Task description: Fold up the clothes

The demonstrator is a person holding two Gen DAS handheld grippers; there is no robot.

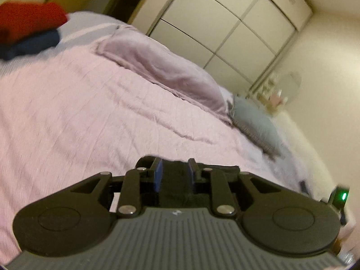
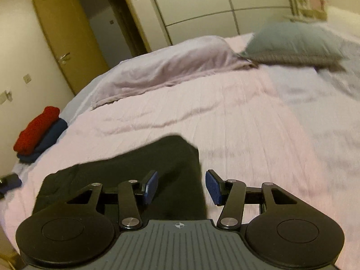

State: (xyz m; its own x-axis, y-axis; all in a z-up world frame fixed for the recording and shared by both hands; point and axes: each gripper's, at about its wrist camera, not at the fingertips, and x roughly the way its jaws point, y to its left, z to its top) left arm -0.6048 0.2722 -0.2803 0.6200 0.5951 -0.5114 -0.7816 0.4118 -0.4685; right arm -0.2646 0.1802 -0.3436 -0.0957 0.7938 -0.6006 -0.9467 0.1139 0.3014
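Note:
A black garment [image 2: 139, 168] lies on the pink bedspread [image 2: 247, 117], its right edge running between my right gripper's blue pads. My right gripper [image 2: 181, 185] is open just above that edge. In the left wrist view my left gripper [image 1: 174, 175] has its blue pads partly closed with black cloth [image 1: 175, 189] between them; the pads do not meet. A folded red garment [image 2: 37, 128] sits on a folded navy one [image 2: 48, 140] at the bed's far left edge; the stack also shows in the left wrist view [image 1: 29, 22].
A lilac pillow [image 2: 171, 67] and a grey-green pillow [image 2: 290, 42] lie at the head of the bed. White wardrobe doors [image 1: 225, 27] and an open wooden door [image 2: 67, 36] stand behind. A dark object [image 2: 10, 182] lies at the bed's left edge.

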